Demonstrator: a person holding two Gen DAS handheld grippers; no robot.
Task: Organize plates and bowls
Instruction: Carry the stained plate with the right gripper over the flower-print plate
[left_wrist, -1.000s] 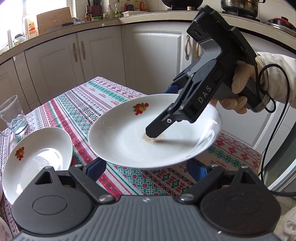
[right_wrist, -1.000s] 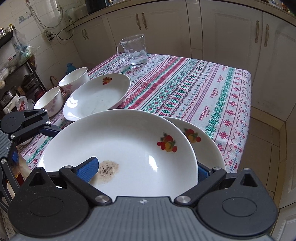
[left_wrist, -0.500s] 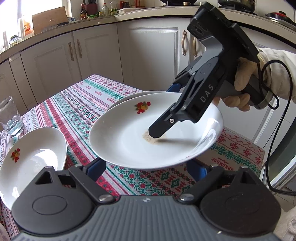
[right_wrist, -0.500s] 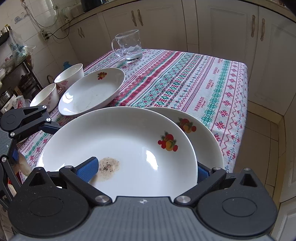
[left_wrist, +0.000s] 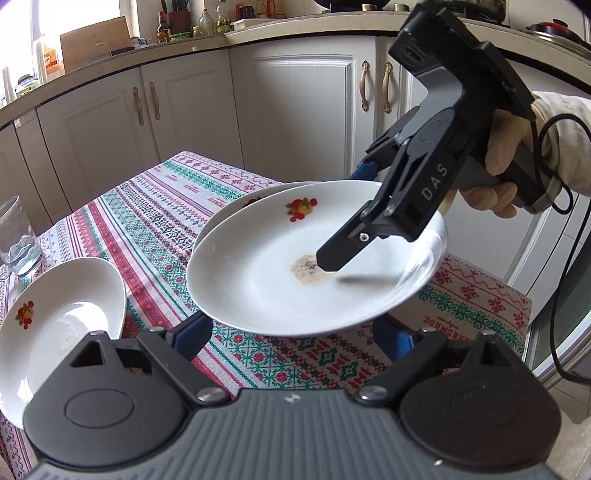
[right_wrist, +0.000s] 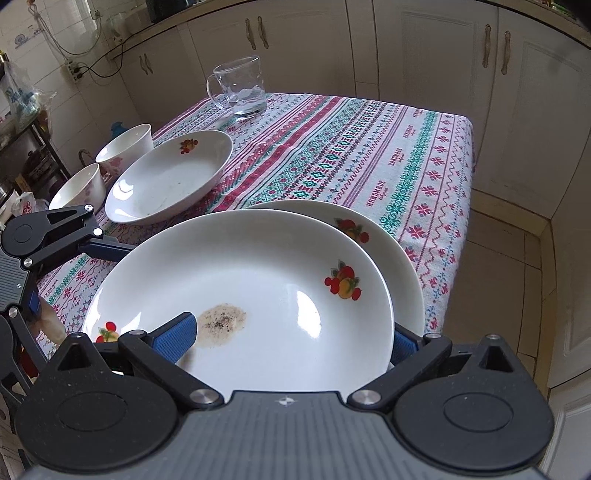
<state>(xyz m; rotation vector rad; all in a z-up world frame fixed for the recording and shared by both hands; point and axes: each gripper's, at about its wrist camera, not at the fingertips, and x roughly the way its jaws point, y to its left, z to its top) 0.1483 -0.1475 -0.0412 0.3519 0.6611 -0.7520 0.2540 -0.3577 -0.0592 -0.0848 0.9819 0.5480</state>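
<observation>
A white plate (right_wrist: 258, 280) with fruit prints and a brown speckled smear hangs tilted above the tablecloth. My right gripper (right_wrist: 290, 336) is shut on its rim, one finger on the plate's inside and the other below it. In the left wrist view the same plate (left_wrist: 258, 280) fills the middle, with the right gripper (left_wrist: 345, 218) reaching in from the right in a gloved hand (left_wrist: 506, 158). A second fruit plate (right_wrist: 391, 251) lies on the table right under it. My left gripper (left_wrist: 295, 334) is open, its tips hidden below the plate's near rim.
A third fruit plate (right_wrist: 166, 177) and two white bowls (right_wrist: 125, 147) (right_wrist: 79, 188) sit at the table's left side. A glass mug (right_wrist: 243, 88) holding a little water stands at the far end. The table's edge (right_wrist: 465, 173) drops to a tiled floor, with cabinets around.
The held plate has shifted a little, so more of the plate beneath shows beyond its far rim. Both grippers keep the same jaws and stay nearly where they were.
</observation>
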